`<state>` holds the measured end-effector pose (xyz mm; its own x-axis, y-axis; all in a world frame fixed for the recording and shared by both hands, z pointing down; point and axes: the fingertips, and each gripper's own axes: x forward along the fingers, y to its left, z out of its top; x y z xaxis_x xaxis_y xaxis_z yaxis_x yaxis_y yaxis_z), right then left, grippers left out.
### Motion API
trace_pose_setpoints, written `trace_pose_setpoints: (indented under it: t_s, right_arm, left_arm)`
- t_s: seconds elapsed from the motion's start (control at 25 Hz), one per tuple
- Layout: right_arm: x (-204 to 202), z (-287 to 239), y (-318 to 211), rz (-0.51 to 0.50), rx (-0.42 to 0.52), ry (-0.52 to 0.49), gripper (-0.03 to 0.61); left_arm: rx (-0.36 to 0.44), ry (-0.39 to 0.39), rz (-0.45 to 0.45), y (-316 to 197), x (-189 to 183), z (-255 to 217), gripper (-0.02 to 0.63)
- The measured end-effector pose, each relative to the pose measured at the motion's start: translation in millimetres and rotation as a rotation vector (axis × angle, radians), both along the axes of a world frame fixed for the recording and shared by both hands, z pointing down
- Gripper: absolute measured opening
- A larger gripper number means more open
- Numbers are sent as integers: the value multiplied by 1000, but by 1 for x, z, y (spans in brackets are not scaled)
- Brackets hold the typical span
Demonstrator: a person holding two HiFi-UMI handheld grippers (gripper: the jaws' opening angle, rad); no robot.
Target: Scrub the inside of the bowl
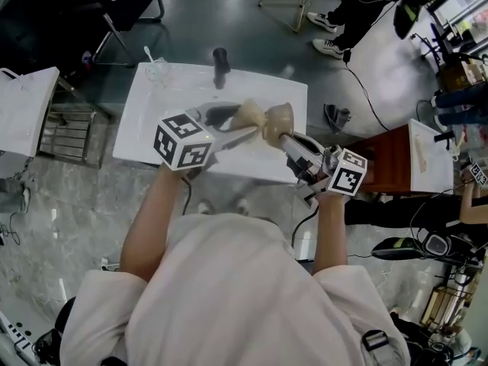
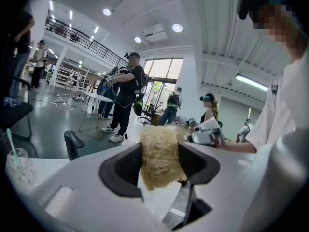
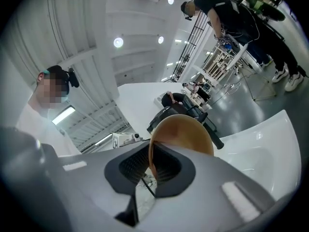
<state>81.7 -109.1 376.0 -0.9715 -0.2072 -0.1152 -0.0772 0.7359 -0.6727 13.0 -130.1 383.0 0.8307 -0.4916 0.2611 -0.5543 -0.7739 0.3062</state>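
Both forearms are stretched out over the white surface (image 1: 152, 120), with the tools turned toward each other. A fibrous scrubber (image 2: 159, 158) is clamped in the left tool (image 1: 238, 126). The tan bowl (image 1: 279, 120) is pinched by its rim in the right tool (image 3: 150, 166), above the surface and just beside the scrubber.

No word, number, brand or label can be read in any view. The only printed marks are black-and-white square block patterns on the white marker cube (image 1: 183, 141) of the left gripper (image 1: 242, 124) and on the white marker cube (image 1: 347, 172) of the right gripper (image 1: 286, 137). They are coded squares, not letters or digits. Anything printed on the far desks and gear is too small to make out.
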Motion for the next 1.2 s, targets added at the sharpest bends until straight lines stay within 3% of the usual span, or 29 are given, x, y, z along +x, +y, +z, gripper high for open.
trace_pose_setpoints:
  t_s: [0.24,0.4,0.56,0.88,1.2]
  right_arm:
    - [-6,-20,7,-44,16,-77,32]
    - [-5,-26,6,-24,42,-85,31]
    - [0,-13,1,21,42,-20,23]
    - [2,-1,0,-1,7,6,23]
    - [-5,-12,6,-39,11,-40,28]
  left_arm:
    - [-14,-15,-36,-13,-9,4,230]
    - [-25,-64,25,0,-4,17,230]
    - [-38,-67,85,18,7,22,230]
    - [-43,24,67,14,8,6,230]
    - [-51,76,-45,-12,-8,1,230]
